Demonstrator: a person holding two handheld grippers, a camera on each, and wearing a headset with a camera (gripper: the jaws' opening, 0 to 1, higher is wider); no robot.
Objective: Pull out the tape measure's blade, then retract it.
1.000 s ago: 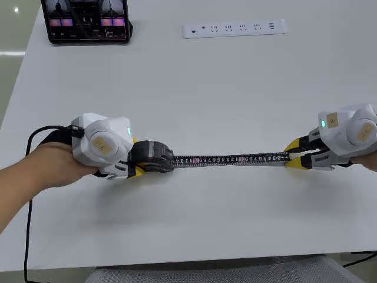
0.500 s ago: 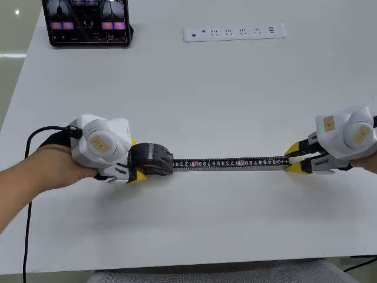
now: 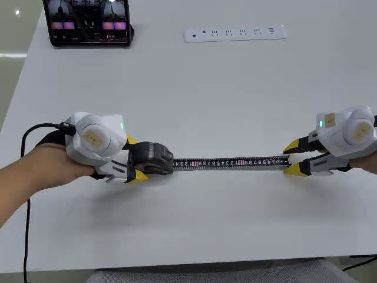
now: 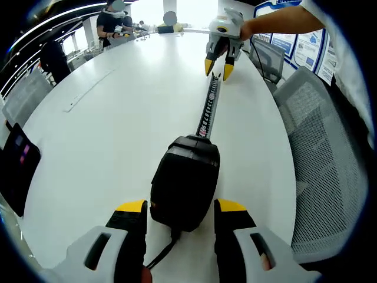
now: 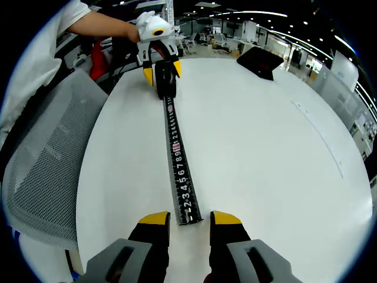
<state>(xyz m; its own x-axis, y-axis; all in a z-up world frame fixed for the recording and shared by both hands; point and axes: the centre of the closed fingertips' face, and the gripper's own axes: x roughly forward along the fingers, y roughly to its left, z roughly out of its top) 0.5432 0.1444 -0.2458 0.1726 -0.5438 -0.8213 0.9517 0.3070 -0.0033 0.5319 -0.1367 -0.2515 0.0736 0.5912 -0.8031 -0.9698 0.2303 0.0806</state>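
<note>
**Blade Fully Out, Tip Free: Guiding the Retraction**

The tape measure (image 3: 151, 158) sits between the jaws of the left tongs (image 4: 181, 207), which press on both flanks of its dark case. Its blade (image 3: 232, 162) lies flat along the bench (image 3: 224, 88), running from the case mouth to the right tongs (image 5: 191, 218), with its end in the gap between those jaws. The right tongs stand open, with bare bench on either side of the blade, and grip nothing.

The pull-out looks complete, so retraction appears to be the step in hand. To do it well, the left tongs should hold the case firm and level, its mouth facing straight down the blade. The right tongs are best placed just clear on both sides so the end hook does not snag. A free blade may whip, so a light pinch feeding it back would be gentler. Whether a lock is set cannot be told.
</note>
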